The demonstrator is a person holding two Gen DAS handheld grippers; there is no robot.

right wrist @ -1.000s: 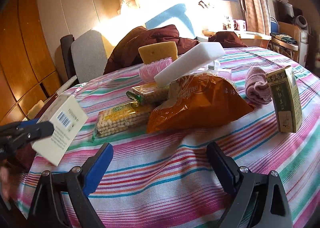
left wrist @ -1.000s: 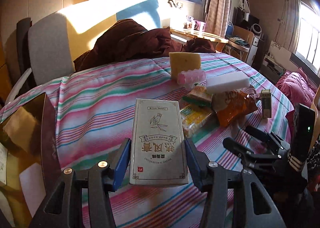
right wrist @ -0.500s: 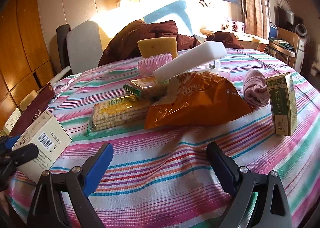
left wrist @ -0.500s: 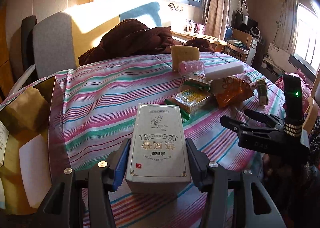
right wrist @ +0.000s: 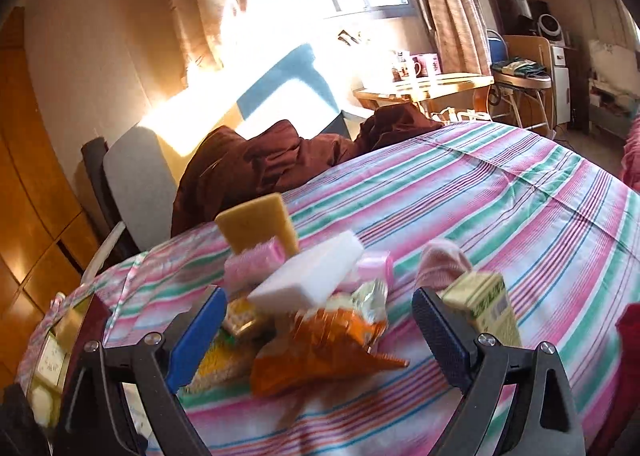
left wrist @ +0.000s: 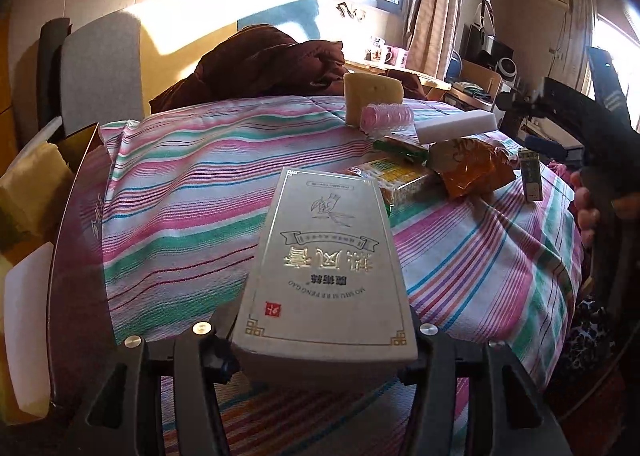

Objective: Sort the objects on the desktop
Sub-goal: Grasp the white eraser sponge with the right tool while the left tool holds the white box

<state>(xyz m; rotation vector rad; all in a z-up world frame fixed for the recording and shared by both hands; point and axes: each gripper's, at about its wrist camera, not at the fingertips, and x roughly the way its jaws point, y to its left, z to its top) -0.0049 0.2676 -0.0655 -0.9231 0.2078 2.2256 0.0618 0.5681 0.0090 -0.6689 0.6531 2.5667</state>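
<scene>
Your left gripper (left wrist: 324, 352) clamps silver medicine box (left wrist: 326, 264), raised over striped tabletop (left wrist: 180, 192). Your right gripper (right wrist: 320, 332) gapes wide above orange snack bag (right wrist: 320, 352), white sponge block (right wrist: 308, 276) just behind.

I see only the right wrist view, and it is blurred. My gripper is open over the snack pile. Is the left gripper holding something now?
Observer: Yes. The left gripper is shut on a white box, printed face up.
Operator: Where is the open bin from there?
Observer: The dark bin stands to that gripper's left, with pale blocks inside.
Operator: Does that view show my gripper?
Observer: Yes. The right gripper is near its right edge, blurred, and a hand holds the handle below.
</scene>
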